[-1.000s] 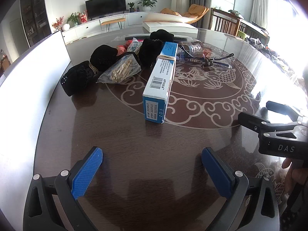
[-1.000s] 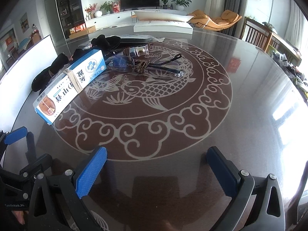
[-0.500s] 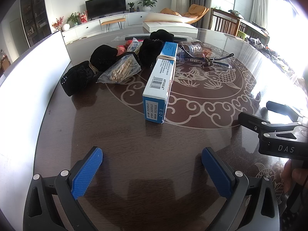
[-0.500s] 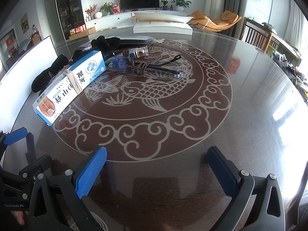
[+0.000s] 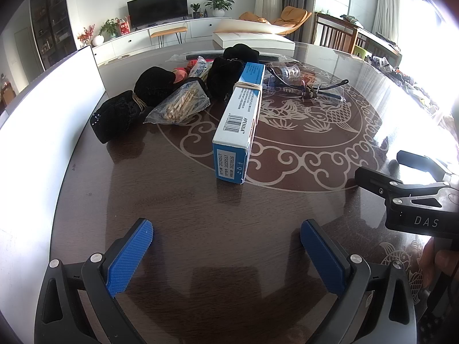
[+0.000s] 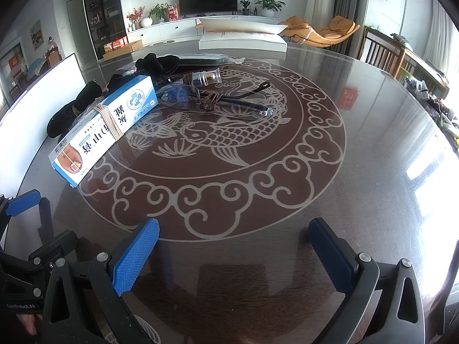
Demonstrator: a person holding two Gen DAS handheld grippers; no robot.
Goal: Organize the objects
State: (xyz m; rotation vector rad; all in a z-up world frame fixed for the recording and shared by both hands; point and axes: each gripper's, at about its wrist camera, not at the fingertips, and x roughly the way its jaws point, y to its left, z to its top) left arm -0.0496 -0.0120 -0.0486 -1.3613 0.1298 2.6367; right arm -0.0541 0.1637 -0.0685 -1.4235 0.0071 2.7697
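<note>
Black gripper [image 5: 226,246] frames, ribbed blue jaws, silver screws, white "DAS" lettering

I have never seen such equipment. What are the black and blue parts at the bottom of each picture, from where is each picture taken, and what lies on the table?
These are two hand-held grippers; a person carries one in each hand. Each has a camera looking forward along its two fingers, so there is one picture per gripper. The left gripper and the right gripper are both open and hold nothing. The blue parts are finger pads. In the left picture, the right gripper shows at the right edge.

On the round table lie a long blue and white box with rubber bands around it, black cloth bundles, a clear bag of pale sticks, glasses and a small bottle.
</note>
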